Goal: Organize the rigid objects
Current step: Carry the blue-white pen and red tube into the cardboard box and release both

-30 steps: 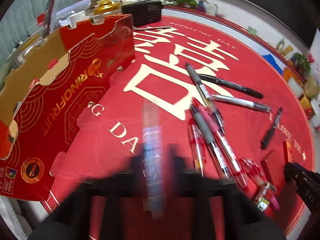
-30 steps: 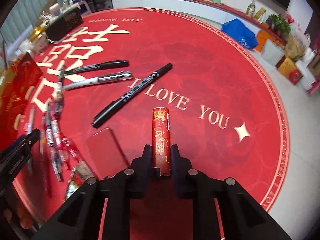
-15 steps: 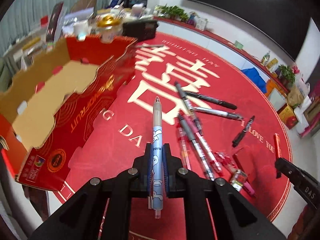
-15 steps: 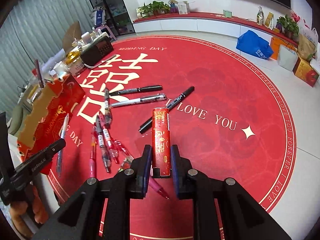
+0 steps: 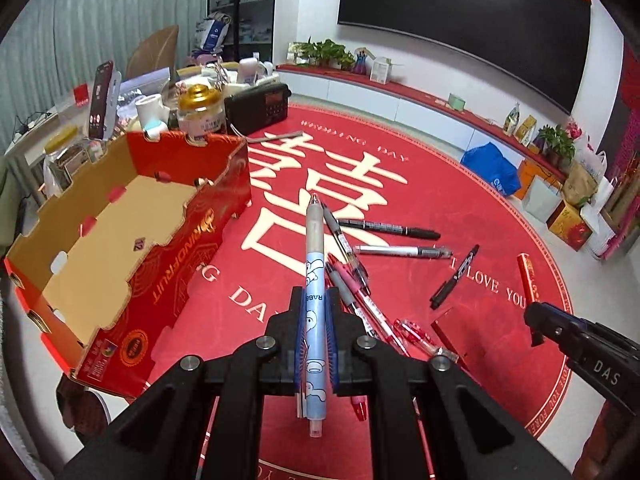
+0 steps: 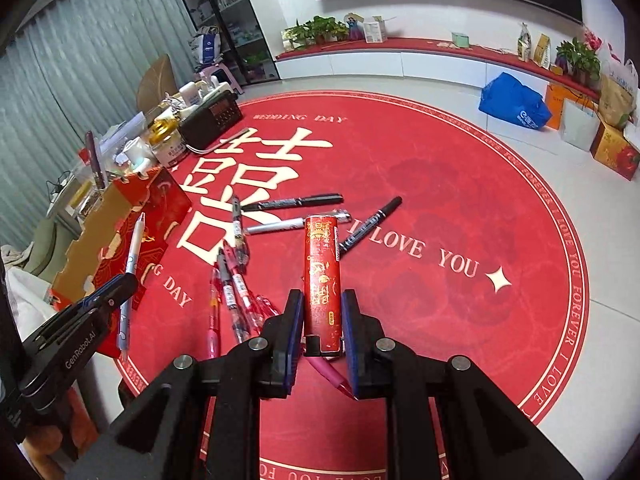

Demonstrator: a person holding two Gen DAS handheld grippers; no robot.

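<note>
My left gripper is shut on a light blue cartoon pen that points away from me, lifted above the round red mat. My right gripper is shut on a red cylindrical tube, also raised off the mat. In the right wrist view the left gripper shows at the left with the blue pen. The right gripper appears at the right edge of the left wrist view, with the red tube. Several pens lie scattered on the mat. An open red cardboard box stands to the left.
A black radio, jars and clutter sit behind the box. A flat red case lies among the pens. Bags and boxes line the far wall on the white floor.
Both grippers have risen with their loads, so the mat and pens look farther away. The blue pen and red tube stay gripped. More of the box's inside shows.
</note>
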